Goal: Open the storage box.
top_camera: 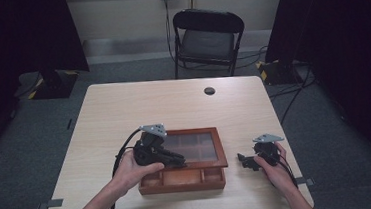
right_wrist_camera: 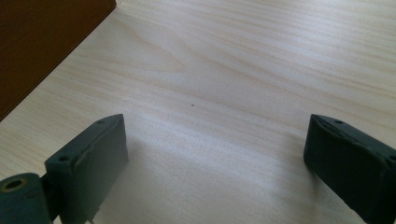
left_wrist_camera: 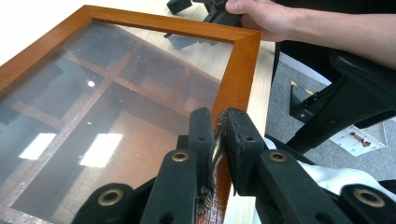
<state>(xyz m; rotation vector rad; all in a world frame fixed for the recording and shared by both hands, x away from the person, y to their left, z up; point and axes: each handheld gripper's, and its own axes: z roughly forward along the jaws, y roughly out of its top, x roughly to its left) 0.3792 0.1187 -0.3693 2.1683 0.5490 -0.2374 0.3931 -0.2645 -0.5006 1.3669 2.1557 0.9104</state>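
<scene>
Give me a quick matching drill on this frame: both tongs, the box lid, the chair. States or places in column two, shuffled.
Column 1:
1. left tongs
2. right tongs
3. glass lid
4. folding chair

Column 2:
A. beyond the table's far edge
B. open above bare tabletop
C. lifted clear of the wooden box, front compartments exposed
D. shut on a small metal clasp at the lid's frame

Pairs: 1-D, 2-B, 3-C, 4-A
</scene>
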